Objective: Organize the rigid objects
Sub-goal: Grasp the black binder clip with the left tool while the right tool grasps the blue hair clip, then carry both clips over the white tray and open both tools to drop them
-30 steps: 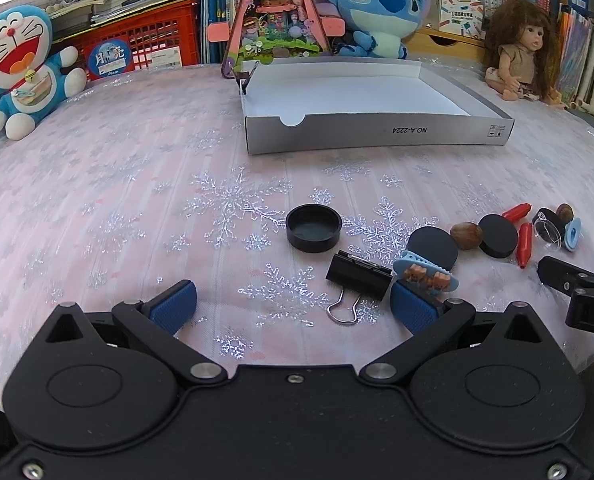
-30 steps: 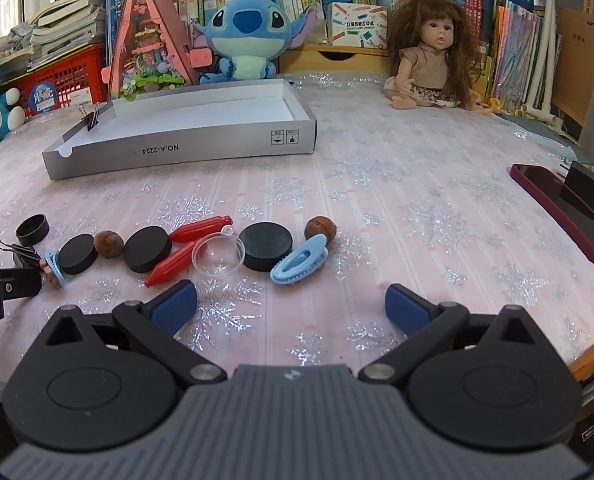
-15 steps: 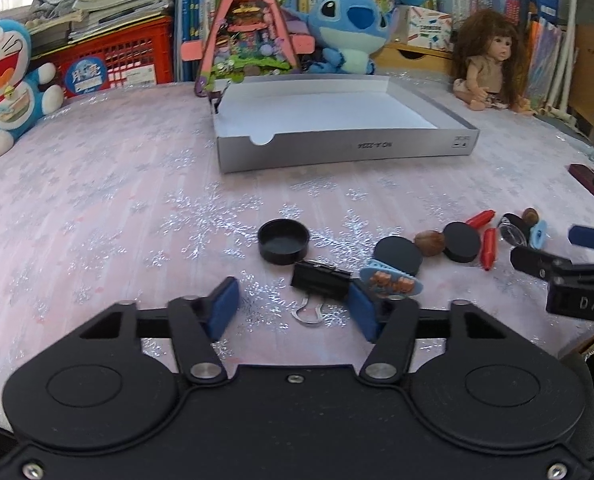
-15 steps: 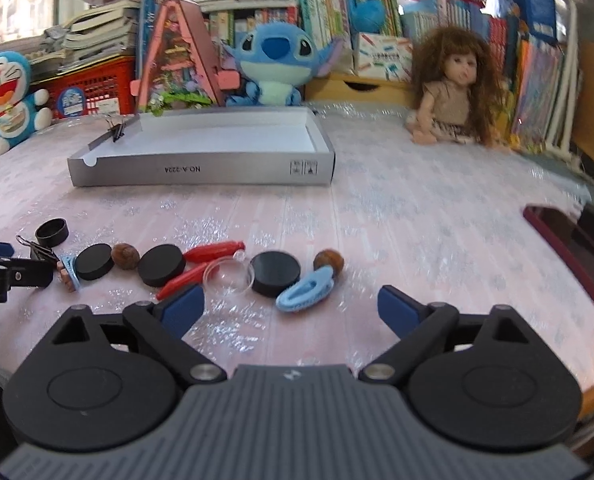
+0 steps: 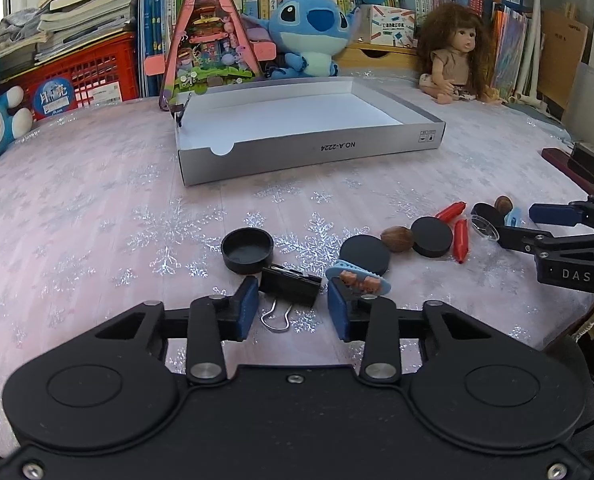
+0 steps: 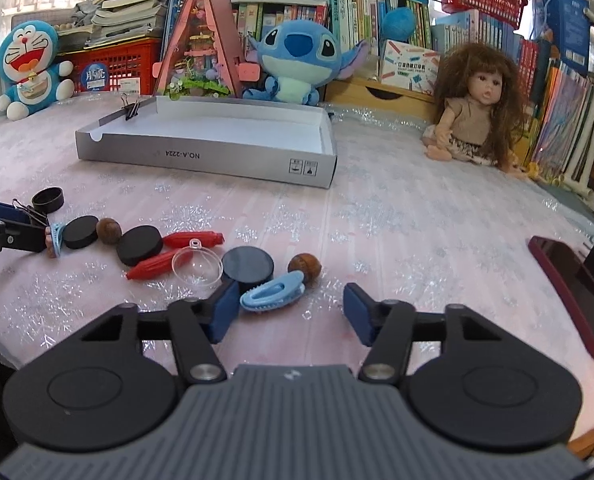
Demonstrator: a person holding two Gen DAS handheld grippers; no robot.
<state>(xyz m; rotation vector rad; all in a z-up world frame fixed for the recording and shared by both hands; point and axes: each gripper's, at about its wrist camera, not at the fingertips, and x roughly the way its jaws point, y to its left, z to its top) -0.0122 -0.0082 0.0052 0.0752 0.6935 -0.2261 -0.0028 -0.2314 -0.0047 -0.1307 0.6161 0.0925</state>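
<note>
- Binder clip sits low in the centre of the left wrist view, black body flat on the cloth, wire loop pointing toward the camera.
- Left gripper straddles it, blue pads part-open; the left pad is right at the clip's end, the right pad stands just off the other end. Real contact? Cannot tell.
- Just above the clip, a black cap lies mouth up, almost touching it.
- To its right, a blue hair clip, then a black disc, a nut and another disc.
- Right wrist view: right gripper is wide open, holding nothing.
- Its left pad is beside a blue comb clip, lower centre of the frame, but the right pad is well apart from it.
- Behind the comb clip: a black puck, a clear dome, two red crayons and a brown nut.
- Grey tray waits in the upper left, white inside, a small clip pinched on its far left corner.
</note>
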